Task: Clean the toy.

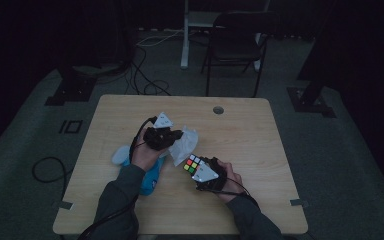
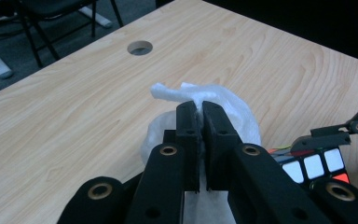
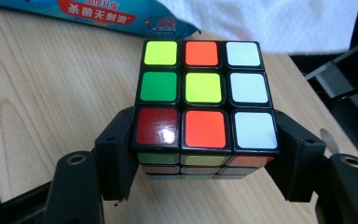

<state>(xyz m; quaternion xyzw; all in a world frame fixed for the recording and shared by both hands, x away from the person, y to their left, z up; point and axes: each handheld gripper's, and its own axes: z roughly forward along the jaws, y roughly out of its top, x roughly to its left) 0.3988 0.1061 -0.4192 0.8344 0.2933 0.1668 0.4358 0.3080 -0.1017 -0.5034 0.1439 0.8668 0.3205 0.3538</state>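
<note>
Left tool: clamped on thin white wipe.
Right tool: gripping 3x3 multicoloured plastic puzzle cube; blue wipe packet beyond, on pale wooden counter.

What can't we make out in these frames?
- Blue pack: high view, left forearm covers most of it; right gripper view, top edge cuts it off, print too small to read.
- Cube: underside and far faces hidden; high view, right gripper covers part.
- Wipe: left gripper view, left gripper hides its lower part.
</note>
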